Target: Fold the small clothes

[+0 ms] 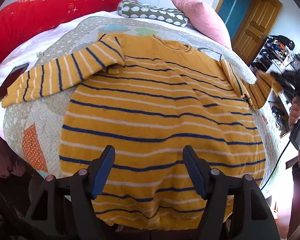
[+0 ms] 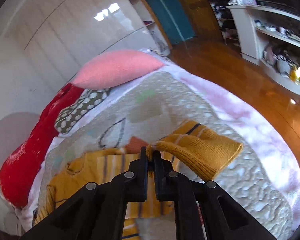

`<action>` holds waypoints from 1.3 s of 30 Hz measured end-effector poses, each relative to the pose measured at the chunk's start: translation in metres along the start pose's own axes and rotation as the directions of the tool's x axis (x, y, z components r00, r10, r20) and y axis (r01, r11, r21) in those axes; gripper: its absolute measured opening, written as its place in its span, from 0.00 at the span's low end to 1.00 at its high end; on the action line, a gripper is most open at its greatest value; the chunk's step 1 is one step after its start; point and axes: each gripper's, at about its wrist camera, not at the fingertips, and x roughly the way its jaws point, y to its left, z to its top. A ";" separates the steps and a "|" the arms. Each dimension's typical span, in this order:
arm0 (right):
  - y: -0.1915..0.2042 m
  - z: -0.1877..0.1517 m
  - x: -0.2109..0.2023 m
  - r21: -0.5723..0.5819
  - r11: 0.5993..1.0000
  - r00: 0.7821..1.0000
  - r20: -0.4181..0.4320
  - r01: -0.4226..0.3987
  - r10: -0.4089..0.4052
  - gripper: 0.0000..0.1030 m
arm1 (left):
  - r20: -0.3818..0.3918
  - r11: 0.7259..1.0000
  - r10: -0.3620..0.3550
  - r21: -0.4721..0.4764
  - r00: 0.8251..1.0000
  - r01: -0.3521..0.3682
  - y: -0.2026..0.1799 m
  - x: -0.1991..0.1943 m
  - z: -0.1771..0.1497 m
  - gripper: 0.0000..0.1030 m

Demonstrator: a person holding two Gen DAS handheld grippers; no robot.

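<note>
A mustard-yellow knitted child's sweater with thin navy and white stripes (image 1: 150, 108) lies flat on the pale quilted bedspread with dotted patchwork shapes (image 1: 56, 46), its neck towards the pillows and its hem nearest to me. My left gripper (image 1: 149, 170) hovers low over the hem end with its two blue-padded fingers (image 1: 102, 170) spread wide apart, gripping nothing; striped knit shows between them. The sweater's left sleeve (image 1: 56, 76) stretches out flat across the quilt, and its cuff ends just beside a dark flat phone-like slab (image 1: 10, 81) lying at the bed's edge.

My right gripper (image 2: 150, 152) is pressed together on the ribbed yellow cuff of the right sleeve (image 2: 202, 154). The knit bunches between the black fingers, and the rest of the cuff flares out to the right, lifted off the quilt. From the left wrist view that same sleeve rises from the sweater's shoulder towards the right gripper at the bed's right side.

At the head of the bed rest a pink ribbed cushion (image 1: 200, 14), an olive bolster printed with white sheep-like blobs (image 1: 150, 12) and a long red pillow with pale star marks (image 1: 40, 14). Beyond the bed are a polished wooden floor (image 2: 240, 72) and white shelving crowded with small items (image 2: 270, 40).
</note>
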 end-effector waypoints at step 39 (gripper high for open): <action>0.041 -0.093 0.018 -0.181 0.968 0.951 -0.286 -0.175 0.119 0.55 | -0.013 0.987 0.155 -0.049 0.988 -0.156 0.065 0.078 0.118 0.62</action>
